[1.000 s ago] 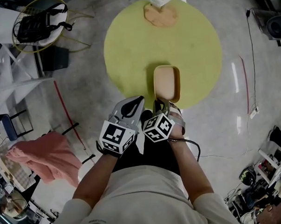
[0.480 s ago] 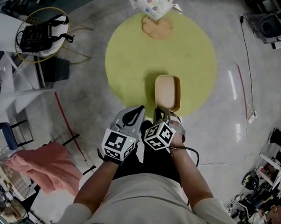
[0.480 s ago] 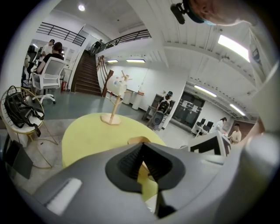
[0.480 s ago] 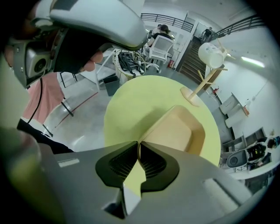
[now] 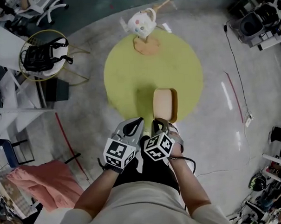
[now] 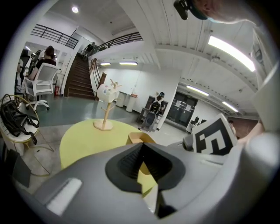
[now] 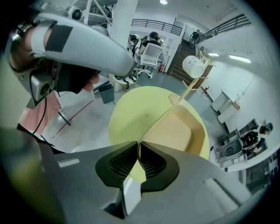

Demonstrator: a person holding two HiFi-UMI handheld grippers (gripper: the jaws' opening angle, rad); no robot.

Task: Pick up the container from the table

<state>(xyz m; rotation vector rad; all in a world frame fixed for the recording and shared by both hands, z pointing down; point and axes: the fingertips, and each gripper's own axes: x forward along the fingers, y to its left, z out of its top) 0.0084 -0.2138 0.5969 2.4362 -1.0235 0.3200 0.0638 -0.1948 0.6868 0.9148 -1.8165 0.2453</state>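
**Container Gripped, Likely Off the Table**

Held the container (image 5: pixel 165 105) by its near rim in the right gripper (image 5: pixel 159 123), jaws pinched on the thin wall. Had the left gripper (image 5: pixel 133 126) just beside it on the left, jaws pressed together on nothing. Saw the container over the near edge of the yellow table (image 5: pixel 129 72), a shadow lying to its left, so judged it clear of the top and the pickup nearly done. Called next for a steady, level raise with a firm grip, since a pinch on one rim could let the far end tip.
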